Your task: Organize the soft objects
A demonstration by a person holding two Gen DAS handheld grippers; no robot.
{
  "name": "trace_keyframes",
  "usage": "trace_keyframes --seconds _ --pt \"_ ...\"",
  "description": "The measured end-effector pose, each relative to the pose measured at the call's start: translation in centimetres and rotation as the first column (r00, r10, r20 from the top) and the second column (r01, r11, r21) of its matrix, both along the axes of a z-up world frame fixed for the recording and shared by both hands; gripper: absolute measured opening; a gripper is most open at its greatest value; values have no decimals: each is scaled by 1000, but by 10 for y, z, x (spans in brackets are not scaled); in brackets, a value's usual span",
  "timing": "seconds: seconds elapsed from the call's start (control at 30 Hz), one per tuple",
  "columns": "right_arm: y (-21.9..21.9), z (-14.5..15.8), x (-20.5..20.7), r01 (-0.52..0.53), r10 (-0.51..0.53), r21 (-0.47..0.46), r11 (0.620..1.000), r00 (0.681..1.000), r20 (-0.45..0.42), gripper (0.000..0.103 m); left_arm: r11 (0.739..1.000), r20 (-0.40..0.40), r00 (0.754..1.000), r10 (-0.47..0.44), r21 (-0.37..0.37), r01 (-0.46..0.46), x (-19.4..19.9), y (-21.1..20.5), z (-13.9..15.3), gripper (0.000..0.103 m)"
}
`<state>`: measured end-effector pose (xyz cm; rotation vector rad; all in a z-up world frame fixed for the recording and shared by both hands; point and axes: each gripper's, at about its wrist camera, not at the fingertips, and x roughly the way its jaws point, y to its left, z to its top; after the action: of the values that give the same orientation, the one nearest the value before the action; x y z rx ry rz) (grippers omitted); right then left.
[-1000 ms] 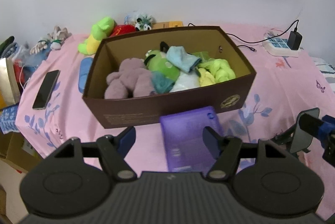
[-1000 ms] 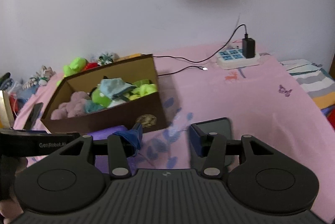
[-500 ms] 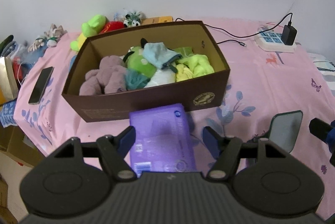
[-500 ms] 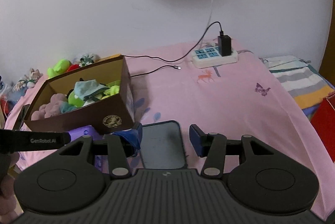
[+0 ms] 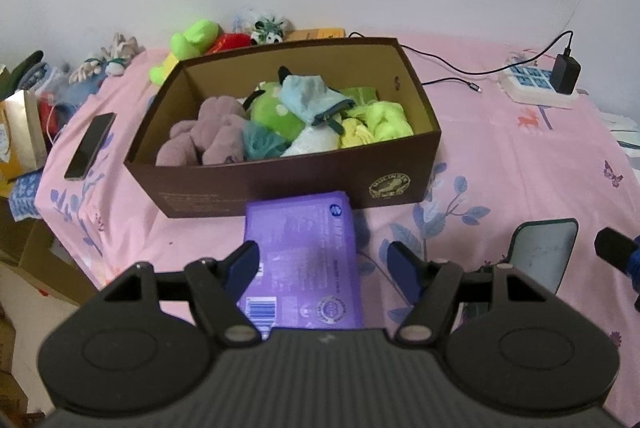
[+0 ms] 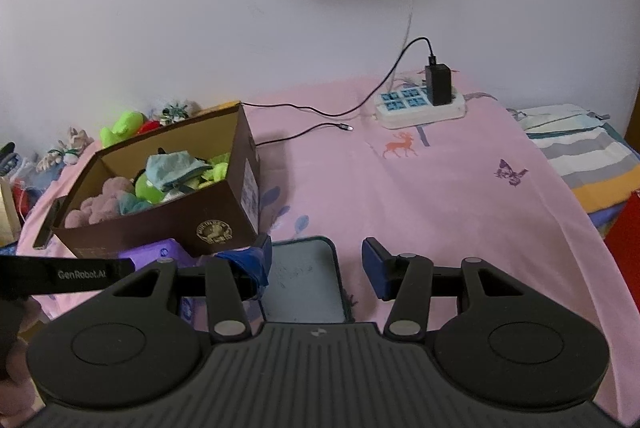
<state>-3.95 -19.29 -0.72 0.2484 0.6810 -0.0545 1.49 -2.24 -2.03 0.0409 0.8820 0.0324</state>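
Left wrist view: my left gripper (image 5: 324, 264) hangs with its jaws spread wide over a purple pack (image 5: 304, 260) lying on the pink sheet (image 5: 520, 164). The left finger sits at the pack's edge, but I cannot tell whether it touches; the right finger stands clear of it, so nothing is gripped. The pack's far end meets the front wall of the brown box (image 5: 280, 184), which holds the soft toys (image 5: 280, 124): a mauve plush, a green one, a pale blue cloth and yellow-green pieces. A phone (image 5: 90, 146) lies left of the box, and more plush (image 5: 188, 46) sits behind it by the wall.

Right wrist view: my right gripper (image 6: 316, 264) is also parted and empty, its fingers either side of a dark-rimmed tablet (image 6: 306, 280) flat on the sheet, the pads apart from its edges. A scrap of blue material hangs off the left finger. A power strip (image 6: 420, 106) rests near the wall.
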Motion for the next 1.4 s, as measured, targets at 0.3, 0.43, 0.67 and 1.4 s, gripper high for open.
trace_keyframes --seconds 0.3,0.43,0.67,1.4 --pt "13 18 15 -33 33 -4 999 998 54 35 999 23 999 27 -23 -27 10 13 17 70" --pt "24 21 19 -65 65 -4 998 996 61 35 999 32 998 45 -21 -44 12 18 19 70" --pt "40 18 25 -102 103 -11 995 994 44 35 997 25 997 79 2 -79 16 31 15 70" --pt "94 16 44 -155 155 -18 988 988 10 37 993 -10 993 120 6 -120 25 82 6 72"
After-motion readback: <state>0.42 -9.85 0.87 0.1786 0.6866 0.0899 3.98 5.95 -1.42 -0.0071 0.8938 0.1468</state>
